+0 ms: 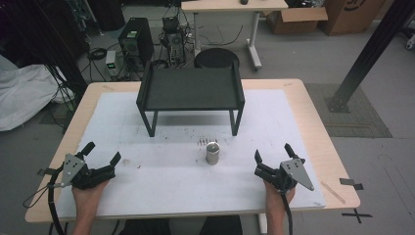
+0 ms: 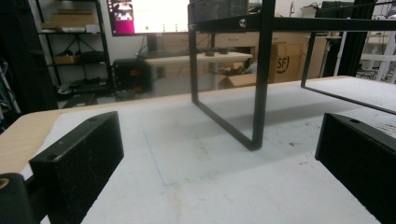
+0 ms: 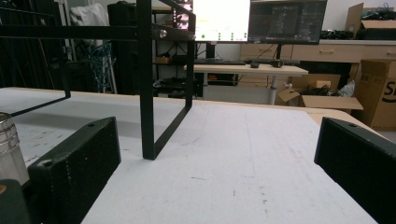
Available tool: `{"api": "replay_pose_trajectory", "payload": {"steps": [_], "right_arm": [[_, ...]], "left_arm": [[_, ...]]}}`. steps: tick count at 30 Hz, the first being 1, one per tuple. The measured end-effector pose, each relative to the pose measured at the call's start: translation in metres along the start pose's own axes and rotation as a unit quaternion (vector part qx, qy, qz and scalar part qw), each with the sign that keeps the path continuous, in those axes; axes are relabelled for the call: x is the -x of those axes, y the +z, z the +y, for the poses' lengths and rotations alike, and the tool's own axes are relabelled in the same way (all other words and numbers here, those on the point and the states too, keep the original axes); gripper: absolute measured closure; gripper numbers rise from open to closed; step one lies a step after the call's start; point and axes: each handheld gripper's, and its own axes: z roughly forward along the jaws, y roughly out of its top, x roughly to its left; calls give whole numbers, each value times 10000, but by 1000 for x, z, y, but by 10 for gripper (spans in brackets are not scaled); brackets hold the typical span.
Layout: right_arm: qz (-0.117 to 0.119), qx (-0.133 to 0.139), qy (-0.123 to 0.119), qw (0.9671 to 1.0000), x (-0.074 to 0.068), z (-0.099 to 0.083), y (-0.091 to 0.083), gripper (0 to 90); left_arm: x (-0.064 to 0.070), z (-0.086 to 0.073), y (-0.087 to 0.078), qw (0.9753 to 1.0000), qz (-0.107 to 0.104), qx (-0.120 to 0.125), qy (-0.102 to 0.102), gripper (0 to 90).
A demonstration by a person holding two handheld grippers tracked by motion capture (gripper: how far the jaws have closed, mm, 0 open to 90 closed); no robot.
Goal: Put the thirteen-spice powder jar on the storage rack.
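A small metal can (image 1: 212,153) stands upright on the white mat (image 1: 161,161), near the middle and in front of the black raised shelf (image 1: 191,90). At the front left of the mat my left gripper (image 1: 102,152) rests open, nothing between its jaws. At the front right my right gripper (image 1: 272,151) is open too and holds nothing. In the right gripper view the can (image 3: 9,147) shows at the far left, beside the left jaw. The shelf's front leg (image 2: 260,79) rises ahead in the left gripper view, and its other front leg (image 3: 145,79) in the right gripper view.
A row of small dark marks (image 1: 204,141) lies on the mat just behind the can. The wooden table edge (image 1: 318,127) frames the mat. Behind the table are a round black stool (image 1: 217,58), computers, cables and cardboard boxes (image 1: 313,17).
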Motion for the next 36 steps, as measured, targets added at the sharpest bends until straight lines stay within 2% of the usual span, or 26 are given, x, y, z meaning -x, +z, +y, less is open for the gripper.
{"api": "replay_pose_trajectory", "payload": {"steps": [11,18,23,28,32,36], "right_arm": [[43,85,159,9998,4,3,-2,0],[231,43,127,9996,7,14,-2,0],[541,1,83,9985,8,23,-2,0],[910,-29,-21,9958,9,35,-5,0],[1219,-106,-140,9924,10,43,-5,0],[1570,-162,-256,9871,11,52,-4,0]], "left_arm": [[0,0,0,10000,0,-4,0,15],[0,0,0,10000,-4,6,3,15],[0,0,0,10000,-7,6,4,15],[0,0,0,10000,-14,14,13,15],[0,0,-1,10000,-8,22,6,15],[0,0,-1,10000,-3,21,5,15]]}}
